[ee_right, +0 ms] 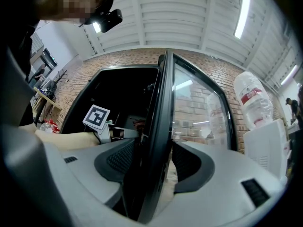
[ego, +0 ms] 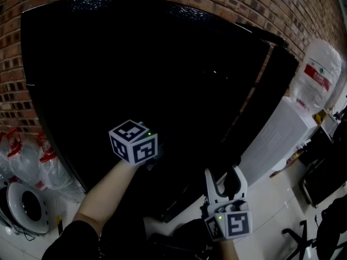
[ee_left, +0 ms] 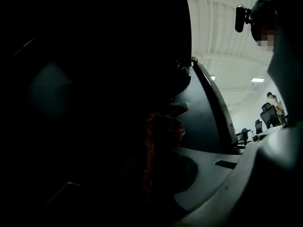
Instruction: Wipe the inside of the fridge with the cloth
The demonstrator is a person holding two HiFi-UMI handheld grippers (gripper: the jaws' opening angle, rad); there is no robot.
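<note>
Left tool point(ee_left: 156, 183) clamps the cloth point(ee_left: 149, 143); the door point(ee_right: 163, 108) pinched between the right tool's point(ee_right: 154, 174) jaws could slip and swing onto it.

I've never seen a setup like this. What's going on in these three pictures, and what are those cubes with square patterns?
A person works with a hand-held gripper in each hand; the patterned cubes are parts of them. One camera looks down from the person's head at a dark, open fridge. The other two ride on the hand-held grippers. The left hand-held gripper, inside the fridge, is shut on a reddish cloth. The right hand-held gripper is clamped on the edge of the glass door.
</note>
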